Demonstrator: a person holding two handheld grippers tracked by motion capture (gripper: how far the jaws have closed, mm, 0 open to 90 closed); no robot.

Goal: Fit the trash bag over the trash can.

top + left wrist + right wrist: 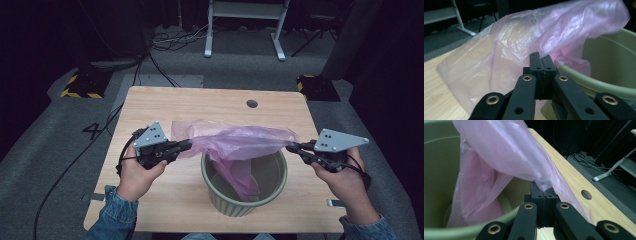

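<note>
The left gripper (189, 144) is clenched on one edge of the pink plastic bag (240, 142), its two black jaws pressed flat together with the thin film caught between them, as the left gripper view shows close up (540, 65). The right gripper (290, 147) is likewise clamped tight on the opposite edge of the bag, and in the right gripper view (544, 192) the film runs straight into the closed jaws. Between the two grippers the bag (506, 47) is stretched wide above the green bin (275, 190), while its lower part hangs down inside the bin (434, 182), resting against the inner wall. The bin, ribbed on the outside, stands on the wooden table (165, 105), toward the person's side of it. The person's left hand (137, 177) and right hand (347, 185) hold the grippers on either side of the bin, denim sleeves (112, 217) showing at the wrists. A round hole (252, 103) sits in the far part of the tabletop.
</note>
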